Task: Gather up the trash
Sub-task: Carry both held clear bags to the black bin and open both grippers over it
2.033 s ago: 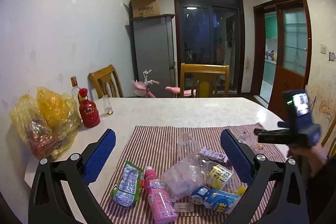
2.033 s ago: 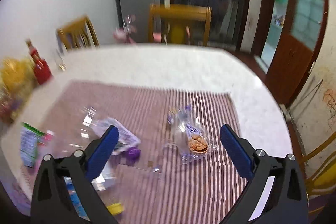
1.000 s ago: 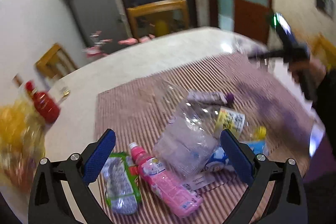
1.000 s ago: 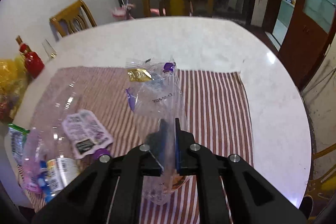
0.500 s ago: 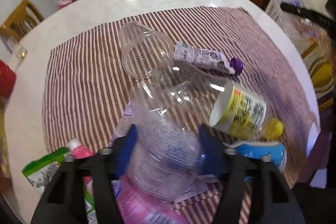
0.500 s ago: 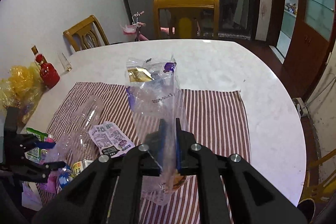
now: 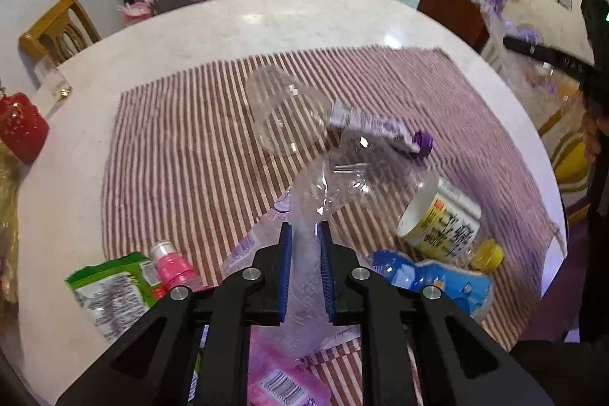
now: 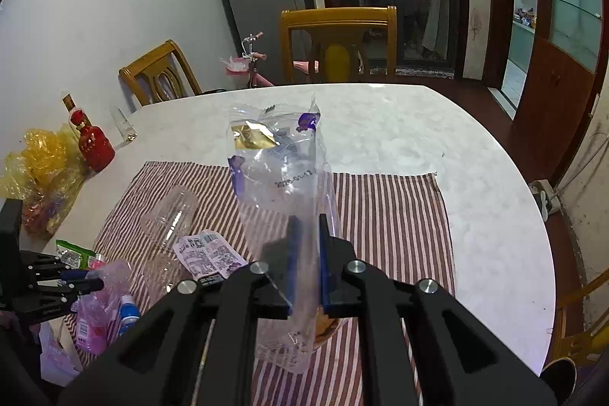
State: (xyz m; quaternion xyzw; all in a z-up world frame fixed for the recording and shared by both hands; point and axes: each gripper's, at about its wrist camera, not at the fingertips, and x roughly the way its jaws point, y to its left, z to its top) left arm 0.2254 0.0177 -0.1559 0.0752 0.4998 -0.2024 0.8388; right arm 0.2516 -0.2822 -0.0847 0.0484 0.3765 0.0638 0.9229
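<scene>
Standing over a striped cloth [image 7: 171, 147] on the table, the left gripper [image 7: 304, 234], jaws just closing, pinches a crumpled clear bottle [image 7: 342, 177], while the right gripper [image 8: 307, 227] clamps a clear snack bag [image 8: 281, 162] aloft.

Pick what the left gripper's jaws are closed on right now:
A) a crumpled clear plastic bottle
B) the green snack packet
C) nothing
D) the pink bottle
A: in the left wrist view the left gripper pinches the crumpled clear plastic bottle between its blue pads, while the pink bottle lies beside it.
</scene>
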